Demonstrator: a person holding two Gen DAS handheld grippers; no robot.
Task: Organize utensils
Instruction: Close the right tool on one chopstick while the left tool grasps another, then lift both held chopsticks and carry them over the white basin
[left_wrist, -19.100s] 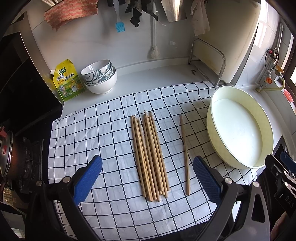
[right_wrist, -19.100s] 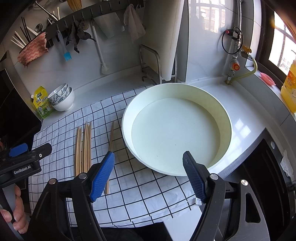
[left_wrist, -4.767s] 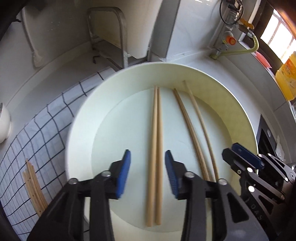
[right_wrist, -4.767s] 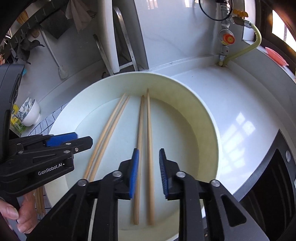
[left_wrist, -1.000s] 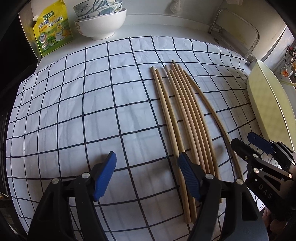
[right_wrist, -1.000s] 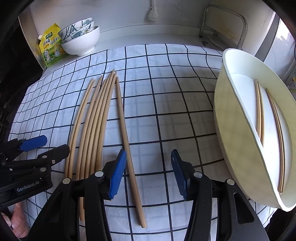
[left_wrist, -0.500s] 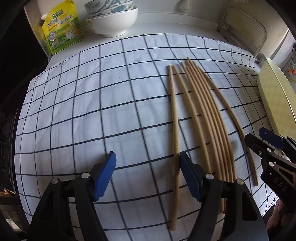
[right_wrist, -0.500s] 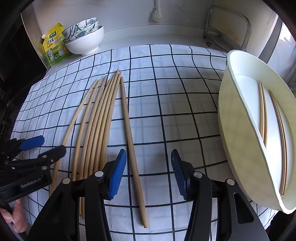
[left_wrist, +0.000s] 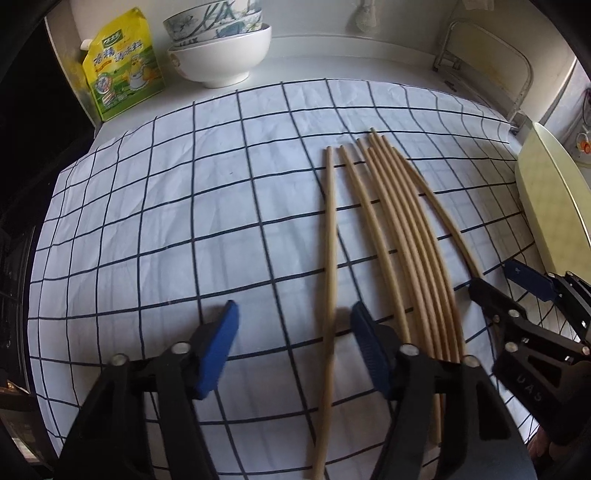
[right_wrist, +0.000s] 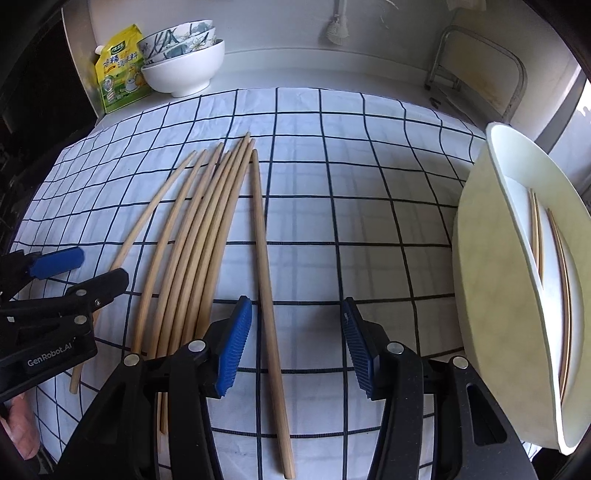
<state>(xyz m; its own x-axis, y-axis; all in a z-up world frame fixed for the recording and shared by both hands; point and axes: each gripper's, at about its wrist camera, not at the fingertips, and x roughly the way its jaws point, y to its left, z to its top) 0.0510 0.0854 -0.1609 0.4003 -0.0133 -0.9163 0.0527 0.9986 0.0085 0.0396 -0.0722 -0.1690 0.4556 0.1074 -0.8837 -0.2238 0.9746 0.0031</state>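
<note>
chopsticks (left_wrist: 399, 236) lie mid-cloth (left_wrist: 147, 221); four sit in the basin (right_wrist: 480, 258). my left tongs (left_wrist: 291, 347), just narrowing, straddle the outermost stick untouched; right tongs (right_wrist: 297, 343) gape round another, to lift one each.

A white counter (right_wrist: 295, 66) carries a checked cloth (right_wrist: 369, 221), stacked bowls (right_wrist: 184, 70), a yellow pouch (right_wrist: 118, 74) and a cream basin (right_wrist: 491, 295).

Stacked bowls (left_wrist: 221, 48) beside yellow pouch (left_wrist: 122, 70) — checked cloth (left_wrist: 184, 206) below
</note>
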